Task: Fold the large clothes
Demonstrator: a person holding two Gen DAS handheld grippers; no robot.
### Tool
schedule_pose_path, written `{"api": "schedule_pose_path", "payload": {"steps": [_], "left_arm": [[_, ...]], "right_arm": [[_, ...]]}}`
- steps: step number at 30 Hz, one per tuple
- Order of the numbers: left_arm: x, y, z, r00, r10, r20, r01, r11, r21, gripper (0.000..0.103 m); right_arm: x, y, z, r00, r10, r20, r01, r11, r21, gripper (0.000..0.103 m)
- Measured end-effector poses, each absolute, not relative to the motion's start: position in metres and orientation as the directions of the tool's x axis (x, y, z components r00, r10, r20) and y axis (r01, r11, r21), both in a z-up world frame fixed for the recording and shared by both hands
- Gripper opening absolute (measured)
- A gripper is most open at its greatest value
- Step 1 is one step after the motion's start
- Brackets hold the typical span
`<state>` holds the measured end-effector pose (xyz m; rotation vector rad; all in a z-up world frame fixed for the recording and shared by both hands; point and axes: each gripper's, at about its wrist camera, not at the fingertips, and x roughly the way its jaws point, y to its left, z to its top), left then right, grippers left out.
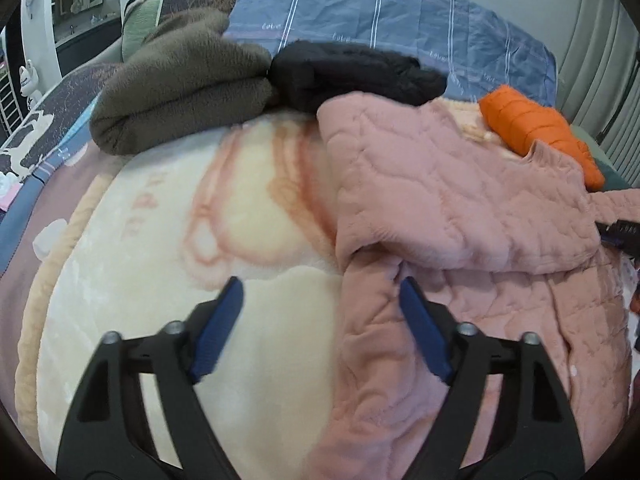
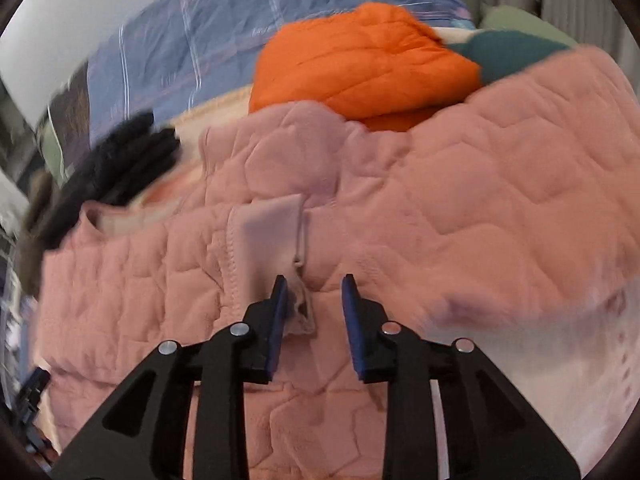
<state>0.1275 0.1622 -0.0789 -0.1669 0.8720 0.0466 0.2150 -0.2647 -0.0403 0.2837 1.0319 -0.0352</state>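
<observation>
A pink quilted jacket point(image 1: 460, 208) lay partly folded on the bed, spread beneath and ahead of the right tongs point(image 2: 314, 280), its zipper between their fingers.

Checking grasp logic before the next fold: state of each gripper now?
Left gripper: open, straddling the pink quilted jacket edge, not gripping.
Right gripper: open narrowly over the jacket's zipper, holding nothing.
</observation>
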Motion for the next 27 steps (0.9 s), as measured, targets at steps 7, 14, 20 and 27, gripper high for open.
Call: {"api": "schedule_pose_path", "payload": {"steps": [7,14,20,27], "left_arm": [[0.148,0.106,-0.025,0.71,-0.176,-0.682,0.071,0.981,-0.179,0.036],[0.203,0.026,-0.104,0.59,-0.126,-0.798,0.172,0.985,-0.028,0.06],[0.194,0.023,-0.112,0.657,-0.109,-0.746,0.175,0.984,0.01,0.062],[0.189,0.017,-0.113,0.677,-0.079,-0.732,0.166,0.985,0.048,0.063]], "right_arm": [[0.202,-0.213,-0.018,0.572,0.298,-0.764,-0.087,0.949,0.304,0.028],[0.195,-0.22,-0.084,0.482,0.335,-0.81,-0.093,0.938,0.333,0.026],[0.169,-0.291,-0.027,0.608,0.44,-0.661,-0.054,0.853,0.519,0.041],[0.106,-0.496,-0.033,0.886,0.233,-0.401,0.305,0.359,0.882,0.07]]}}
